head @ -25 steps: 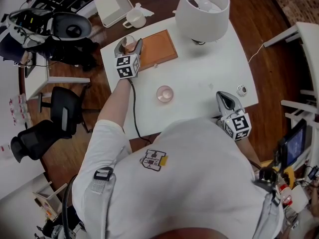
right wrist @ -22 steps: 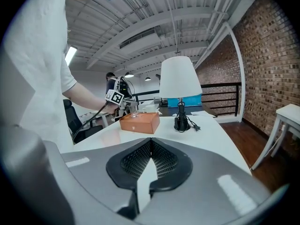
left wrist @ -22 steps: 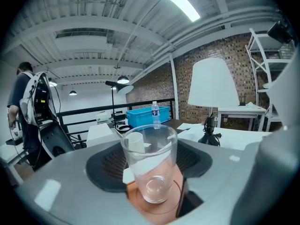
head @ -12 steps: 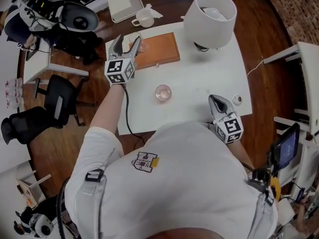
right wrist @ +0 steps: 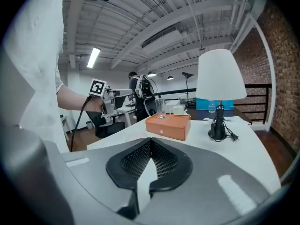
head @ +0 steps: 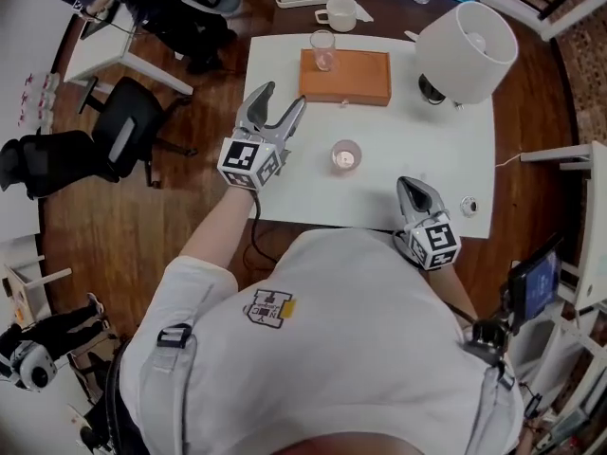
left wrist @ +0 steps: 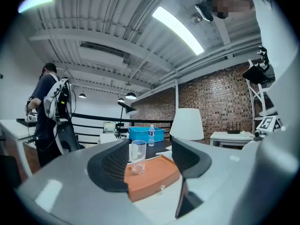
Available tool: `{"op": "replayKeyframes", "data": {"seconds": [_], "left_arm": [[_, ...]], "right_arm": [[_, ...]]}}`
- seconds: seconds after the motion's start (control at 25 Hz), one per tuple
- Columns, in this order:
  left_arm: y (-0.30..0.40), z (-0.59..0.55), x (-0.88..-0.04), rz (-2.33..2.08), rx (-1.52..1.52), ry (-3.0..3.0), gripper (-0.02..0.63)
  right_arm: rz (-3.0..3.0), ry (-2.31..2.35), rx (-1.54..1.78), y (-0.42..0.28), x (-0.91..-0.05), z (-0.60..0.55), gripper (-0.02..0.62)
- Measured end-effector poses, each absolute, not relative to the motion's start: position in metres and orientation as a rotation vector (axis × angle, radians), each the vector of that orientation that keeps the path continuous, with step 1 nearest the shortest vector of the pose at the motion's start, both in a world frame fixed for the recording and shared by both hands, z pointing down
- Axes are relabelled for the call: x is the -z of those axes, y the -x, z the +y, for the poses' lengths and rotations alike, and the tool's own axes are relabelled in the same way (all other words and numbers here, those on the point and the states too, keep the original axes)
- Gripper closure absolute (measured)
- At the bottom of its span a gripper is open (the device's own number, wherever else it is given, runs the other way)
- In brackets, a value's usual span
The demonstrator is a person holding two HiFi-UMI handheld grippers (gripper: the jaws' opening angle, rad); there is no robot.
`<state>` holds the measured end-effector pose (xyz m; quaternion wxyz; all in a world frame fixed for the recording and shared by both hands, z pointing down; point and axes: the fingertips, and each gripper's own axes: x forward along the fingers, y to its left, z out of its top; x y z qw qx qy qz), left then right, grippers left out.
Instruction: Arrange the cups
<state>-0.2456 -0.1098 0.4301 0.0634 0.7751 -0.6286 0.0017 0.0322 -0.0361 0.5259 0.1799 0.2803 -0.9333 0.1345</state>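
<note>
A clear tall glass [head: 322,49] stands on the left end of the orange block [head: 345,76] at the far side of the white table [head: 417,150]. A second, shorter glass [head: 346,155] stands on the table's middle. My left gripper [head: 285,98] hovers over the table's left edge, well short of the block. It is open and its jaws are closing, with nothing between them. The left gripper view frames the tall glass [left wrist: 137,156] and block [left wrist: 152,175] far ahead. My right gripper [head: 413,190] is shut and empty near the front edge; its jaws [right wrist: 150,161] meet.
A white lamp [head: 465,50] stands at the table's far right, with a small round object [head: 469,205] near the right front corner. A white mug [head: 337,13] and a blue bin [left wrist: 146,134] sit beyond the table. Office chairs [head: 128,140] stand to the left. Another person [left wrist: 49,111] stands far off.
My left gripper has drawn back from the tall glass, which stays on the orange block, and now hangs over the table's left edge. The right gripper has shifted a little.
</note>
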Motion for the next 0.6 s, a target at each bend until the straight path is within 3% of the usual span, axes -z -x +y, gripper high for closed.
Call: {"op": "replayKeyframes", "data": {"seconds": [0.32,0.44,0.6], "left_arm": [[0.233,-0.029,-0.515,-1.837,-0.156,-2.142,0.383],[0.218,0.000,-0.548,-1.820,-0.231,-2.056,0.454],[0.201,0.017,-0.576,-1.812,-0.280,-1.996,0.606]], "right_arm": [[-2.646,-0.692,-0.407,-0.015,-0.539,-0.017,0.595],[-2.643,-0.657,-0.415,-0.021,-0.541,-0.013,0.595],[-2.652,-0.648,-0.414,-0.029,-0.542,-0.018,0.595]]}}
